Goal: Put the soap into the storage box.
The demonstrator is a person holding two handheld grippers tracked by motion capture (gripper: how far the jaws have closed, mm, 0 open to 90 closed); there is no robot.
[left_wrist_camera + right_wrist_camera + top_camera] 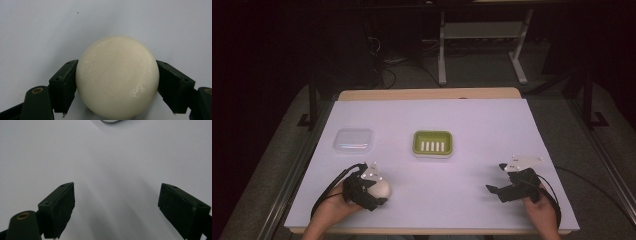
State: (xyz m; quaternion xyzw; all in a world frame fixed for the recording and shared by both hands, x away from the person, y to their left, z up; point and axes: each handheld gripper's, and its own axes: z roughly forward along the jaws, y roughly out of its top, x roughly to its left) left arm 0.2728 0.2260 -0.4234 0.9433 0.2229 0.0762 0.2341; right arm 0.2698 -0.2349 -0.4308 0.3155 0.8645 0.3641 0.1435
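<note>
Round cream-white soap bar [117, 77], smooth and faintly glossy, clamped in left claw [117, 82], right claw [116, 210] spread apart

Lower edge of the soap [117, 80] cut off at frame bottom, white object [111, 121] at top edge cut off, clear box [354, 140] contents too small to tell

Probably a lab or test room, dark surroundings, white-covered table [492, 125], bare desk frame [482, 35], floor cables [387, 70]
</note>
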